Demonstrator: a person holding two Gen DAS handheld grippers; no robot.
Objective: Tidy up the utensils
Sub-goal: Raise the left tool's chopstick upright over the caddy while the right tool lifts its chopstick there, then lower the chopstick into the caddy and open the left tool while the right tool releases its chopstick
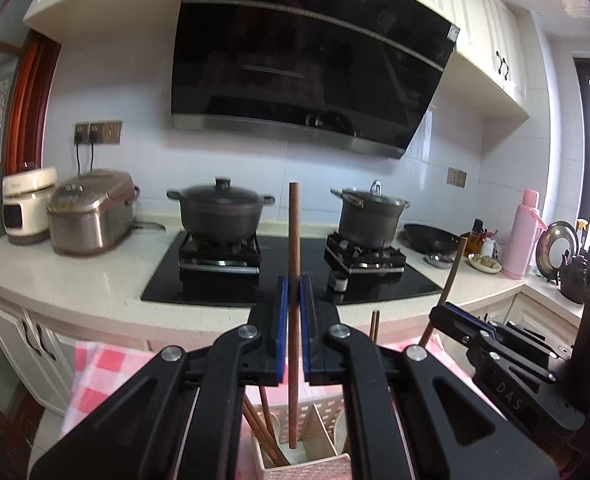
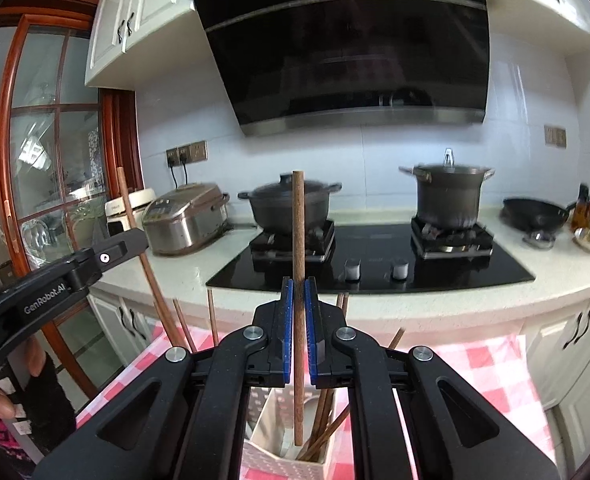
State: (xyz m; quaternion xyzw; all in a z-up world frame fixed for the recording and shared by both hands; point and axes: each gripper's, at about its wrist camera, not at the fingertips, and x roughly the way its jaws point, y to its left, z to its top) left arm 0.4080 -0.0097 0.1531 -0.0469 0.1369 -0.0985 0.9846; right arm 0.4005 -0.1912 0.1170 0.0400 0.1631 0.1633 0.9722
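- Chopsticks are the thing in hand: each hand-held gripper carries one brown wooden chopstick, upright, above a utensil holder.
- In the left wrist view, the left hand-held gripper [image 1: 294, 292] is clamped on a chopstick [image 1: 294, 240] between its blue pads; the stick's lower tip hangs over the holder [image 1: 307, 464], at about its rim.
- In the right wrist view, the right hand-held gripper [image 2: 299, 292] is likewise closed tight on its own chopstick [image 2: 298, 240], whose lower end hangs just above the same pale perforated holder.
- The holder stands on a red-and-white checked cloth [image 1: 95, 364] on the tabletop and is split by a divider into compartments.
- Several chopsticks [image 2: 327, 420] already lean inside one compartment; a pale utensil, perhaps a spoon, seems to sit in the holder as well, though I cannot tell in which compartment.
- Judged from this, the sorting is well under way: some sticks are stowed, and the two held ones are not yet lowered in and let go.
- Whether more loose utensils wait on the cloth cannot be seen; the grippers hide it.
- Beyond stands a stove [image 2: 375, 256] with two lidded pots.
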